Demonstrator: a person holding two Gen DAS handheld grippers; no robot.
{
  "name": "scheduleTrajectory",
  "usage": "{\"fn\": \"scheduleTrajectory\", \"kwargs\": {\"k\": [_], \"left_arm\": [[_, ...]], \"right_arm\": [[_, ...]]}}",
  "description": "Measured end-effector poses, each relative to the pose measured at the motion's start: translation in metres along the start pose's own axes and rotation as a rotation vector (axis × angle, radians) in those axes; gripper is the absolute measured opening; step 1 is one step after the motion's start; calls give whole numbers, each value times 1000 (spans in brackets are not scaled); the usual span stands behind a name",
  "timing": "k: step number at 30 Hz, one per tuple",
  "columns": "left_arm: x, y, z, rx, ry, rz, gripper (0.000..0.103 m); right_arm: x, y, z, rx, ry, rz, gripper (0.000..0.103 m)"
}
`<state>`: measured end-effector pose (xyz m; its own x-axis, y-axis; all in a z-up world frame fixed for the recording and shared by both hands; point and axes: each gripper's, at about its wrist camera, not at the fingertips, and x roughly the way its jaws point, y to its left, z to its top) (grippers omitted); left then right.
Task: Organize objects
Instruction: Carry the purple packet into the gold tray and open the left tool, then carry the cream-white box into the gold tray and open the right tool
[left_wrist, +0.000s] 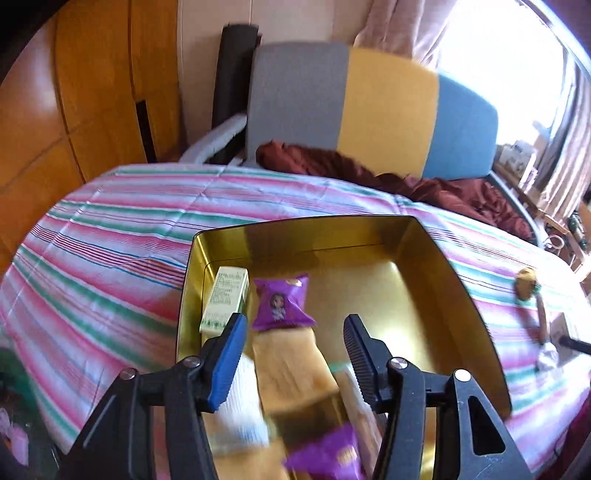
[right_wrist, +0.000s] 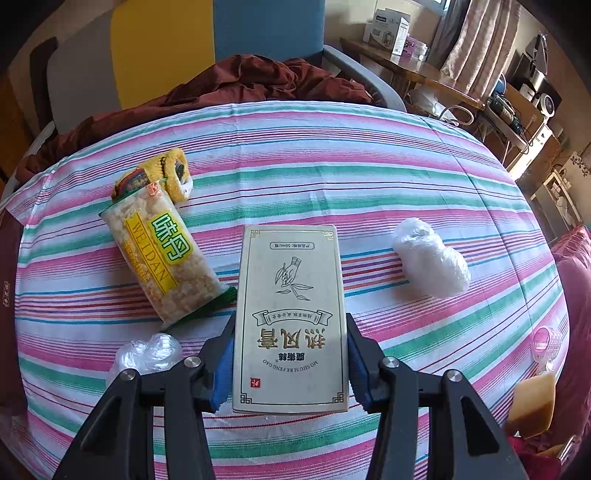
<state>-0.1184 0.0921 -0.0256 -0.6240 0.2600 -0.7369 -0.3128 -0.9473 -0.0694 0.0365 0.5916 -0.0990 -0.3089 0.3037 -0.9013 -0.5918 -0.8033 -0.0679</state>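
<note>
In the left wrist view an open gold tin (left_wrist: 436, 266) sits on the striped bedspread (left_wrist: 110, 236). Inside it lie a pale green carton (left_wrist: 225, 299), a purple snack packet (left_wrist: 282, 304), a tan soft piece (left_wrist: 291, 365), a white fabric item (left_wrist: 243, 406) and a second purple packet (left_wrist: 325, 458), blurred. My left gripper (left_wrist: 295, 321) hangs open over these, its pads touching nothing. In the right wrist view my right gripper (right_wrist: 291, 321) is shut on a beige printed box (right_wrist: 291, 288), held just above the bedspread (right_wrist: 369, 177).
On the bed in the right wrist view lie a Weidan snack pack (right_wrist: 166, 262), a rolled yellow cloth (right_wrist: 173, 171), two crumpled clear plastic wads (right_wrist: 432, 258) (right_wrist: 147, 352) and a tan block (right_wrist: 532, 402) at the right edge. A maroon blanket (right_wrist: 258, 81) lies at the far side.
</note>
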Motion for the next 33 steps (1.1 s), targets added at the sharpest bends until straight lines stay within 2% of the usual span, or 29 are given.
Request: {"fn": "scheduleTrajectory", "kwargs": {"k": [8, 14, 21, 29, 33], "left_arm": [[-46, -3, -36, -26, -74, -6, 57], [-58, 3, -51, -20, -100, 19, 57], [-58, 11, -65, -32, -88, 20, 58], [-57, 19, -75, -39, -72, 29, 58], [-57, 24, -77, -55, -69, 29, 58]], "right_arm": [[-30, -1, 3, 27, -116, 17, 51], [-65, 27, 3, 14, -185, 82, 51], [-104, 113, 4, -147, -233, 205, 51], [-124, 228, -13, -329, -209, 373, 51], [-130, 278, -22, -420, -191, 429, 51]]}}
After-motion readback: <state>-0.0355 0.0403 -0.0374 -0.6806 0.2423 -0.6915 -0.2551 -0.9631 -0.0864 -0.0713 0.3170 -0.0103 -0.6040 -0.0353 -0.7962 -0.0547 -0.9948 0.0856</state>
